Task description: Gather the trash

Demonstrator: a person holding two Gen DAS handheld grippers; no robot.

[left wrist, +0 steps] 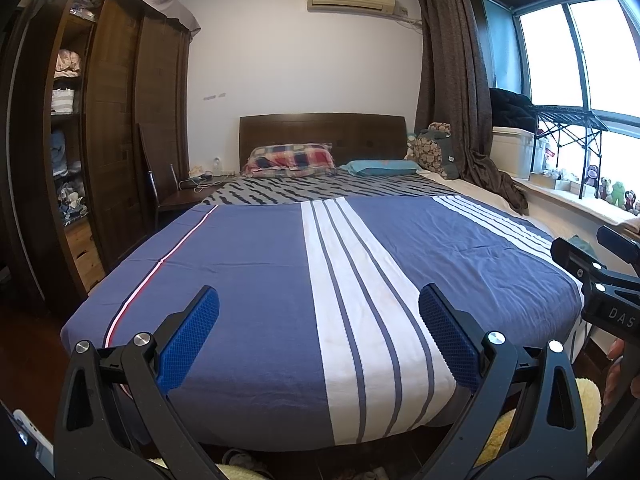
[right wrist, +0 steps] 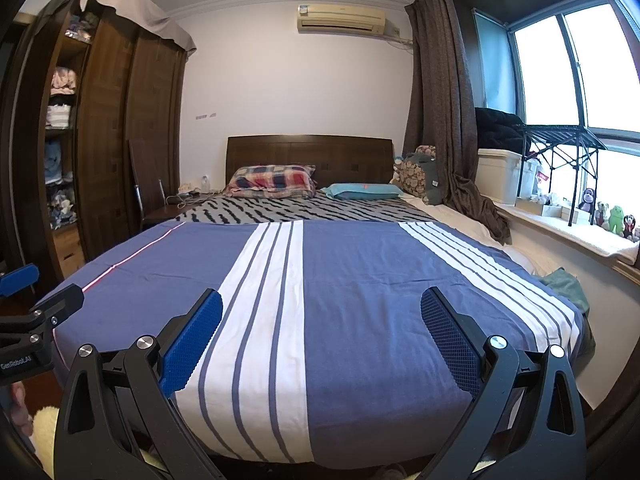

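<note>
At the foot of the bed [left wrist: 260, 264], your left gripper [left wrist: 318, 334] and right gripper [right wrist: 322, 334] hang open and empty; no trash is visible yet, so collecting hasn't begun.

The bed cover [right wrist: 352, 280] is blue with bands of white stripes and one thin red line near its left side, and behind it lies a grey blanket [right wrist: 304, 208] with black wavy marks. One pillow [right wrist: 272, 180] is checked in red, blue and white, the other pillow [right wrist: 364, 191] is turquoise, and the headboard [right wrist: 308, 152] and the wardrobe [right wrist: 120, 132] are dark brown wood. The curtain [right wrist: 440, 100] is dark brown-grey, the wall [right wrist: 288, 80] is white, the air conditioner [right wrist: 340, 19] is cream, and both grippers have black arms with blue pads [left wrist: 188, 340].
</note>
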